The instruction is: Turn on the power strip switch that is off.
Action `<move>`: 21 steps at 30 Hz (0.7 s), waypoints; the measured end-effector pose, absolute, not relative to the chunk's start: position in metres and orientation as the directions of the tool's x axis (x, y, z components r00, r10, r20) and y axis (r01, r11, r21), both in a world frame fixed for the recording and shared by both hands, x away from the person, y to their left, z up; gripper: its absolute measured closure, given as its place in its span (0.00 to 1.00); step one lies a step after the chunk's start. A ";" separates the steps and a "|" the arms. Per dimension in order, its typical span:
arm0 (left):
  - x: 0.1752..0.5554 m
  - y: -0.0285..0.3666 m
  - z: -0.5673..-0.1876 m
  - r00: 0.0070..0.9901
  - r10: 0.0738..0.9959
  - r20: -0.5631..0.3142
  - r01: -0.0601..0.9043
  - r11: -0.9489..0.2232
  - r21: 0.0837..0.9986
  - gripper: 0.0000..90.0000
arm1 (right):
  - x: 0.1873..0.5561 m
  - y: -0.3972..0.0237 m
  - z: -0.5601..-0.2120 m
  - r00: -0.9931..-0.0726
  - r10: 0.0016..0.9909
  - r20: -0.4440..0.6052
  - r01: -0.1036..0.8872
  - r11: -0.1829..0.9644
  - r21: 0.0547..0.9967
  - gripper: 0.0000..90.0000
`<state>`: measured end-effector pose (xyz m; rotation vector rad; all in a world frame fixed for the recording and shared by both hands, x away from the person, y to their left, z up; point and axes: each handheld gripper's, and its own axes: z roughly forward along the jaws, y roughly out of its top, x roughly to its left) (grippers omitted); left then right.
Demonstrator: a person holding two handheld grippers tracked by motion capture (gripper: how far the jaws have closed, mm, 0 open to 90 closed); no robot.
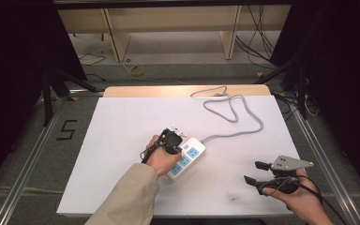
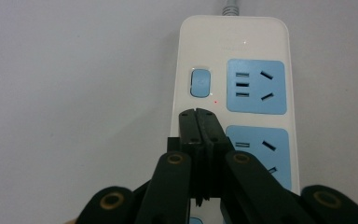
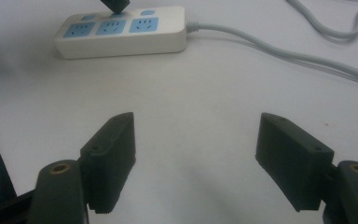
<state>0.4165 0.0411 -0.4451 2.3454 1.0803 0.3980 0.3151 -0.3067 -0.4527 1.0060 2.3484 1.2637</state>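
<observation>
White strip lies mid-table with the left gripper clenched empty, tips poised just short of its switch for pressing, while the right gripper waits released, well apart.

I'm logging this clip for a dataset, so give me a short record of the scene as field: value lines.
surface: white table
main item: power strip, white with blue sockets
switch: blue button, just beyond the left gripper's tips
cord: grey cord, looping toward the table's far edge
left gripper: shut, empty, over the strip
right gripper: open, empty, away from the strip
</observation>
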 end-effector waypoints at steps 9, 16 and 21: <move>0.418 0.041 -0.445 0.645 0.763 0.049 0.613 -0.555 0.562 1.00 | 0.315 -0.307 -0.453 -0.713 0.697 0.071 0.443 0.370 0.817 0.32; 0.418 0.039 -0.445 0.638 0.768 0.050 0.621 -0.552 0.557 1.00 | 0.315 -0.307 -0.453 -0.712 0.698 0.070 0.442 0.369 0.818 0.32; 0.418 0.038 -0.444 0.638 0.768 0.055 0.624 -0.558 0.547 1.00 | 0.315 -0.307 -0.453 -0.712 0.698 0.071 0.443 0.369 0.817 0.32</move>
